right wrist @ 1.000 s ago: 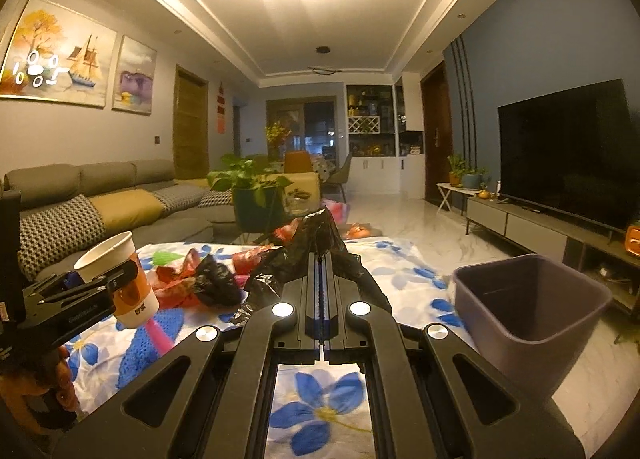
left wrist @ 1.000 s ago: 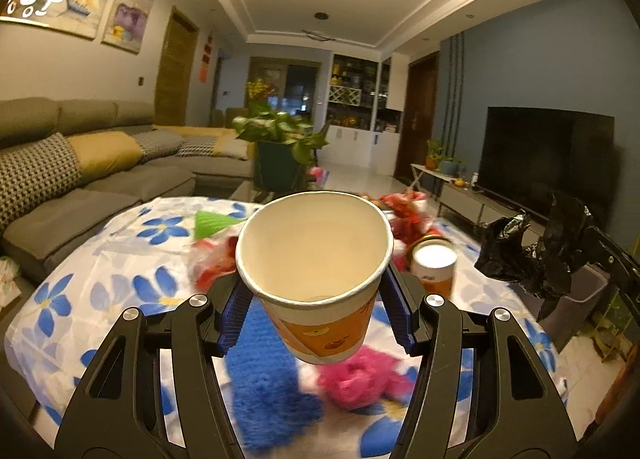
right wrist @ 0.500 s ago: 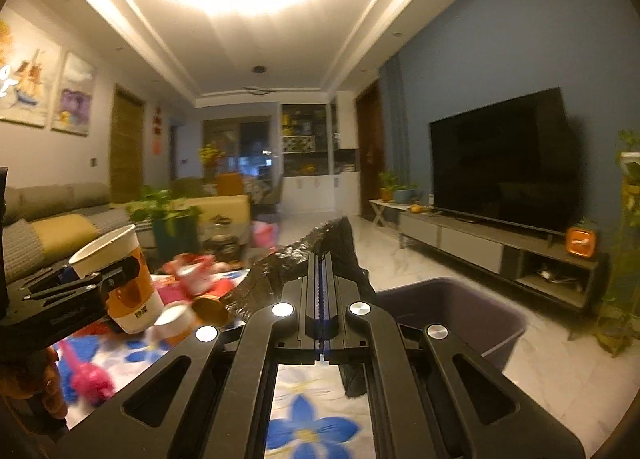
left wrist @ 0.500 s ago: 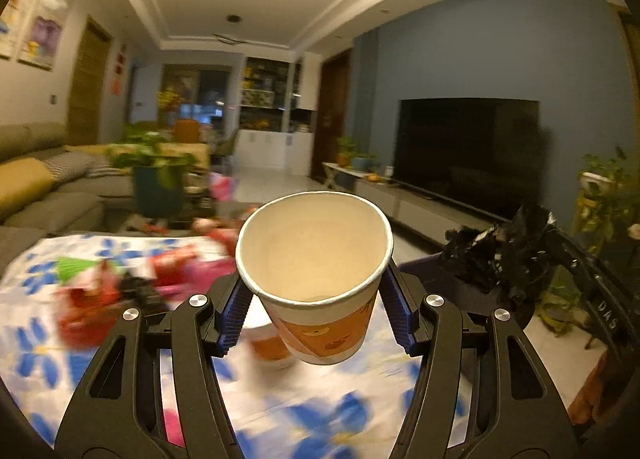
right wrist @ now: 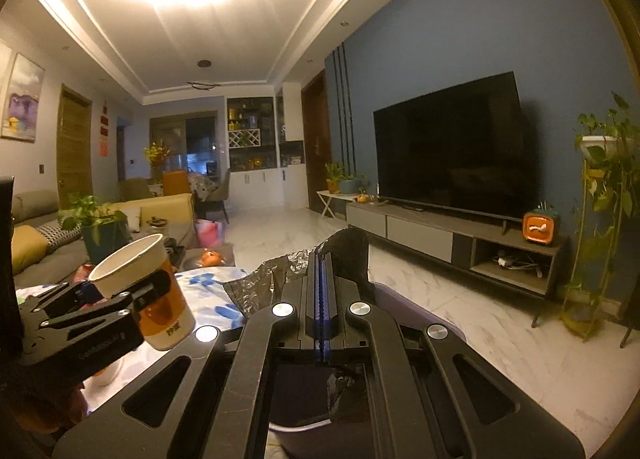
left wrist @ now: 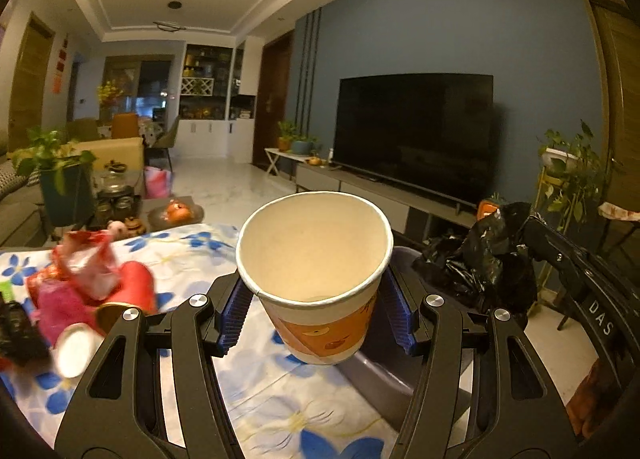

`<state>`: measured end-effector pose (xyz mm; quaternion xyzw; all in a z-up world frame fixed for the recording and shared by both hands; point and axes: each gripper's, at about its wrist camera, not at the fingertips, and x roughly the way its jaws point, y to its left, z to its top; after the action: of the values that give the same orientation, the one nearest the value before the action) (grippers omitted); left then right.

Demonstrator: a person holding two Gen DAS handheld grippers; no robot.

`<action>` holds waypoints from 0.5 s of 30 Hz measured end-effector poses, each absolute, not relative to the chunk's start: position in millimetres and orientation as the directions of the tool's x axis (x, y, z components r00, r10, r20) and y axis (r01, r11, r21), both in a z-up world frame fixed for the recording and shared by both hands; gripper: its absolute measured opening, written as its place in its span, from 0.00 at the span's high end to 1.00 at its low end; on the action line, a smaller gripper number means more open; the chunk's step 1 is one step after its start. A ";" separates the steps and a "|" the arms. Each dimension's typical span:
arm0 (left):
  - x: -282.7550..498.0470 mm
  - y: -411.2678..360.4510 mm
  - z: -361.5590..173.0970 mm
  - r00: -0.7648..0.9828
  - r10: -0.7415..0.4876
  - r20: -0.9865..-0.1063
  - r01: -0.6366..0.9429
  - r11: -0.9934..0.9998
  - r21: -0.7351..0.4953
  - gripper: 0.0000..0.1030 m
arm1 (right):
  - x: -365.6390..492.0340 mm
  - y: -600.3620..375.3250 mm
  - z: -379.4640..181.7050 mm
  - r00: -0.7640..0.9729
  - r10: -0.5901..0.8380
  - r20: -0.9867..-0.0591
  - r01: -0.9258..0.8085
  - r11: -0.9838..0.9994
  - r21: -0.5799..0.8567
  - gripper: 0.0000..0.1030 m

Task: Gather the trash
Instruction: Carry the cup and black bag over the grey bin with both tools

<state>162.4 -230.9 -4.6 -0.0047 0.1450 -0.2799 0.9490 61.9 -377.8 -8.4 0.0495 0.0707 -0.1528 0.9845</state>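
Here, the left tongs [left wrist: 316,313] clamp an upright paper cup [left wrist: 316,279] beside the grey bin [left wrist: 380,371], while the right tongs [right wrist: 320,259], pressed together, pinch a black bag [right wrist: 348,255] above it.

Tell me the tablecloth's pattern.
White tablecloth with blue flowers; the left wrist view shows it best.

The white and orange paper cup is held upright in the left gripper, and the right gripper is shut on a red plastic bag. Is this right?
Not quite. The white and orange paper cup is upright in the left gripper, but the right gripper is shut on a black plastic bag, not a red one. The left wrist view shows it.
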 end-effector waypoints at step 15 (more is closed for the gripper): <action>190.6 -288.4 -34.3 0.759 -0.556 -0.339 0.571 0.818 -0.065 0.44 | 96.7 -408.5 -22.7 0.936 -0.271 -0.223 0.303 0.945 0.124 0.98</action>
<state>190.6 -288.4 -34.3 0.0212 0.1737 -0.3007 0.9375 96.7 -408.5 -22.7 0.0787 0.1020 -0.1465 0.9808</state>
